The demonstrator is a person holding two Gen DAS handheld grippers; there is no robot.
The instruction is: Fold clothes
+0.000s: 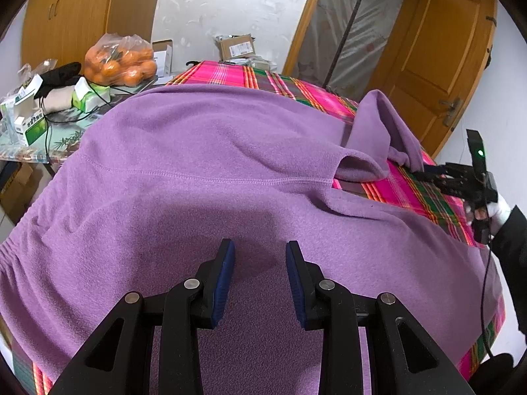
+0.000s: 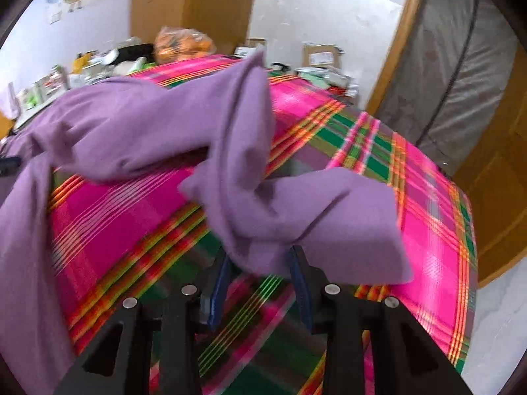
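Observation:
A purple fleece garment point(image 1: 197, 164) lies spread over a table with a pink and green plaid cloth point(image 1: 411, 191). My left gripper point(image 1: 260, 263) hovers open just above the garment's near part, with nothing between its blue pads. At the right, one sleeve point(image 1: 378, 125) is raised off the table in a peak. Its end runs down into my right gripper point(image 1: 418, 172). In the right wrist view the sleeve point(image 2: 247, 131) arches up over the plaid cloth point(image 2: 428, 214), and its bunched end sits between the fingers of my right gripper point(image 2: 262, 256), which is shut on it. The cuff flops to the right.
At the far left, a bag of oranges point(image 1: 122, 62), small green and white boxes point(image 1: 29, 125) and cables crowd a side table. A cardboard parcel point(image 1: 237, 46) lies beyond the table. A wooden door point(image 1: 441, 65) stands at the right. A gloved hand point(image 1: 494, 207) holds the right gripper.

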